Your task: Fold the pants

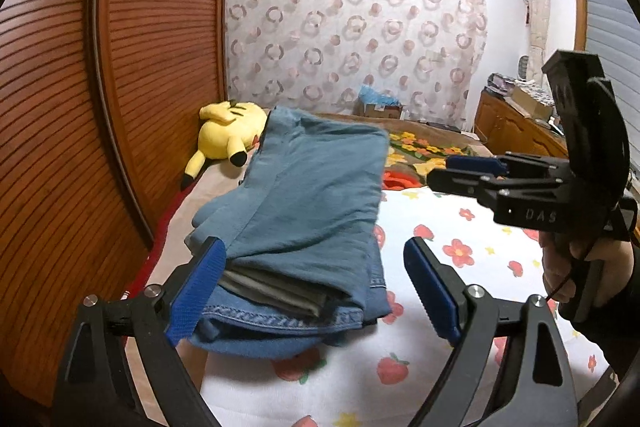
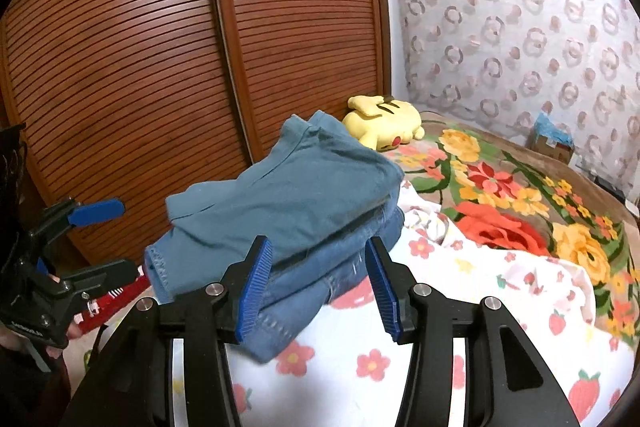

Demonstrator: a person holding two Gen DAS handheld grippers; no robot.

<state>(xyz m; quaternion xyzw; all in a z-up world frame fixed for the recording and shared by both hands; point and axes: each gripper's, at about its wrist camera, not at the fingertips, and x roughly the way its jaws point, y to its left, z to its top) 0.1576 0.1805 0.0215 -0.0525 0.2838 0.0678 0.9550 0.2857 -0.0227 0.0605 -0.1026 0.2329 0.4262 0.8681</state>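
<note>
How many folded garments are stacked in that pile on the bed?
3 at least: a teal garment on top, blue jeans at the bottom, and a grey piece sandwiched between them, visible only at the edge. More layers may be hidden.

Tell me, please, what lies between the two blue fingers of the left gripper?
In the left wrist view, the near end of the folded pants lies between the open fingers of the left gripper, beside the left finger; bare flowered sheet fills the remainder.

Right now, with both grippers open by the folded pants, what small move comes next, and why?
Probably ease both grippers back. The pants lie folded in a stack on the bed sheet, and the left gripper and right gripper both stand open, gripping nothing, so the fold looks done.
</note>
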